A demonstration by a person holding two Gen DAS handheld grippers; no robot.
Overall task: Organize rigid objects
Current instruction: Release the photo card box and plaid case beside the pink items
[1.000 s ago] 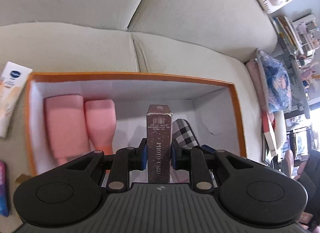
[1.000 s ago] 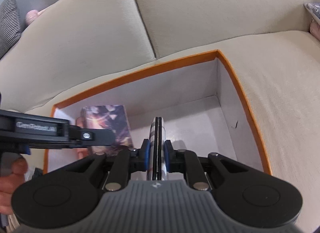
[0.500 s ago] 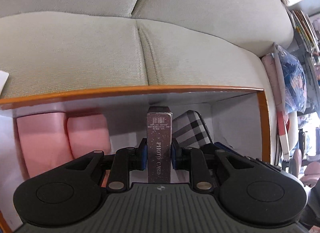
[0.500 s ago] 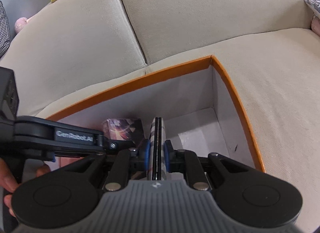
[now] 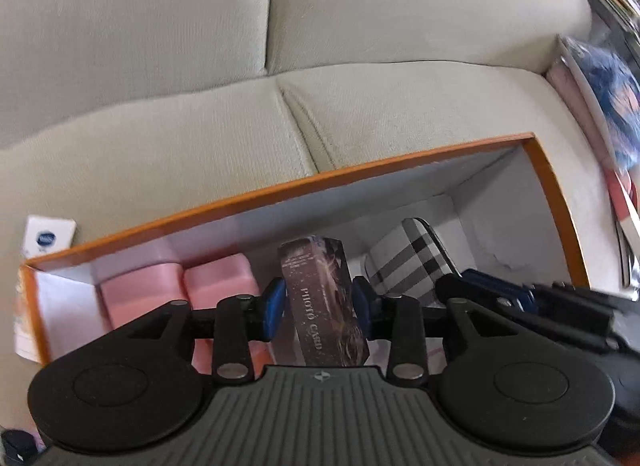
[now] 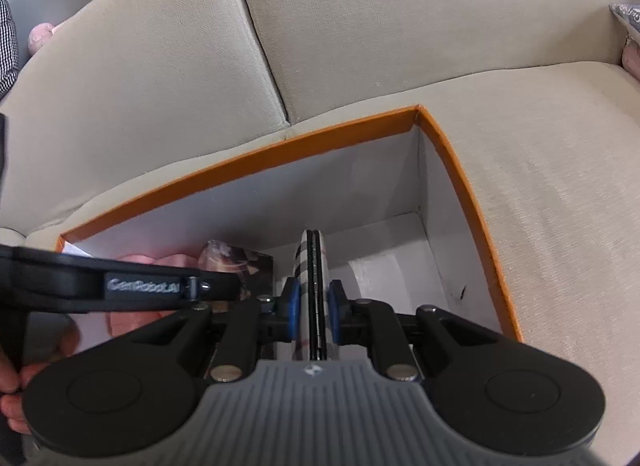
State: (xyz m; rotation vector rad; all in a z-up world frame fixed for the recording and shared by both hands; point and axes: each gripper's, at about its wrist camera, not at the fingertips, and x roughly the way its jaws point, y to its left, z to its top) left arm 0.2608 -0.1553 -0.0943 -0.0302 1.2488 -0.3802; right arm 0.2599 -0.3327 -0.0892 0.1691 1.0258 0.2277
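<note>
Left claw jaws opening, blue pads just off the sides of the photo card box, which is tilted between them, lower end down in the box. Right claw clenched on the plaid case, held edge-on and upright, blue pads pressing both flat faces, inside the same box near its right end. From the left wrist view the plaid case sits just right of the photo card box; two pink blocks sit side by side to its left against the far wall. Box is white inside with an orange rim, resting on a beige sofa. A white tube lies on the seat outside the box's left corner. A hand shows at the left edge of the right wrist view.
</note>
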